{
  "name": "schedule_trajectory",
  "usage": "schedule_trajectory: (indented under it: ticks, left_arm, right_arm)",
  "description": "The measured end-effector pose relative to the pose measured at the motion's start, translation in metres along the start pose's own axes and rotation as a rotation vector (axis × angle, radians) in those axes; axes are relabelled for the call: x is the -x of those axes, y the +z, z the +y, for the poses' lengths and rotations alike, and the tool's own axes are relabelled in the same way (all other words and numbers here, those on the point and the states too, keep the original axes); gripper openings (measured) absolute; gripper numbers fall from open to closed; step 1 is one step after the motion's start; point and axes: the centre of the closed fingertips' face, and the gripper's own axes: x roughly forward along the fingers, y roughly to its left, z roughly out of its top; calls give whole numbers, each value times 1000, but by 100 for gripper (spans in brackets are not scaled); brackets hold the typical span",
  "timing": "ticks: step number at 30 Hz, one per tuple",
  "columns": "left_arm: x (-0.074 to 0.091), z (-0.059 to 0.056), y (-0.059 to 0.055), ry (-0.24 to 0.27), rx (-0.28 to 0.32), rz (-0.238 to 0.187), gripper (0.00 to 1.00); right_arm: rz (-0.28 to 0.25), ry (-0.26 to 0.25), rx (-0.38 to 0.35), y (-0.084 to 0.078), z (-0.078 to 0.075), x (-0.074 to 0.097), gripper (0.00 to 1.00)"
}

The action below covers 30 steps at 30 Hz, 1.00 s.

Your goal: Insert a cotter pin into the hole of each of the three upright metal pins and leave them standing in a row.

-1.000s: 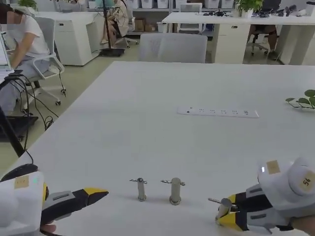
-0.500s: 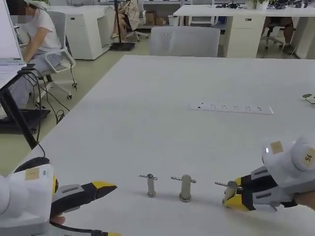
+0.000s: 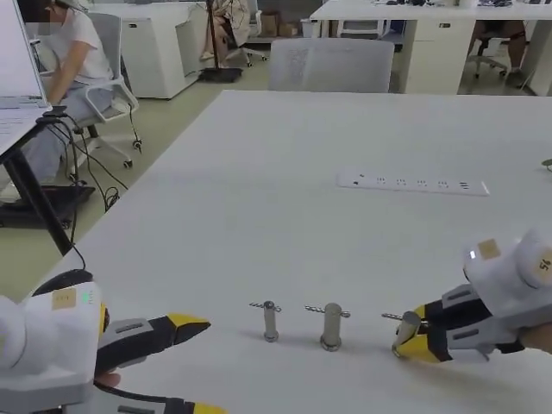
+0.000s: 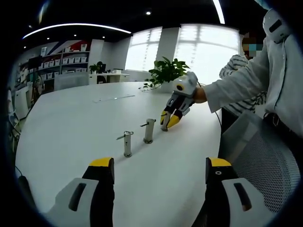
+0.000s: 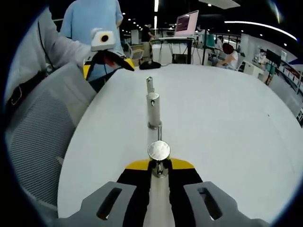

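Two upright metal pins (image 3: 270, 321) (image 3: 332, 326) stand side by side on the white table (image 3: 285, 216), each with a cotter pin through its top. Just right of them is a third metal pin (image 3: 406, 329), with a cotter pin sticking out to its left and my right gripper (image 3: 412, 339) shut on it at table level. The right gripper view looks along the row: the held pin (image 5: 159, 151) between the shut fingers, then the other two (image 5: 153, 109) (image 5: 149, 84). My left gripper (image 3: 197, 362) stays open at the bottom left, apart from the row (image 4: 128, 144).
A white power strip (image 3: 412, 183) lies further back on the table. A grey chair (image 3: 328, 65) stands at the far edge, with desks and seated people beyond. The table's left edge runs close to my left gripper. A potted plant (image 4: 164, 72) stands at one end.
The head camera has tilted, shifting the whole picture. My right gripper has brought the third pin a little closer to the two standing pins. The left gripper has hardly moved.
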Motion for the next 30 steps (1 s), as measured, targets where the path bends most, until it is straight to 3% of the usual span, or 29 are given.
schedule_trajectory:
  ticks: [6,11,14,18,19,30]
  left_arm:
    - [1,-1,0,-1,0,1,79]
    - [0,-2,3,0,-5,-4,78]
    - [0,-2,6,2,-8,-13,78]
    - [-1,-2,10,6,-14,-23,78]
    - [-1,-2,11,8,-15,-25,78]
    - [-1,-5,18,23,-16,-49,77]
  right_arm:
    - [-19,-1,-32,4,6,1,17]
    - [-31,-24,-78,5,7,6,30]
    - [-46,-45,-106,5,11,11,35]
    - [-71,-115,-173,3,8,19,45]
    - [-98,-133,-193,5,8,21,47]
    - [-136,-185,-262,-2,29,35,55]
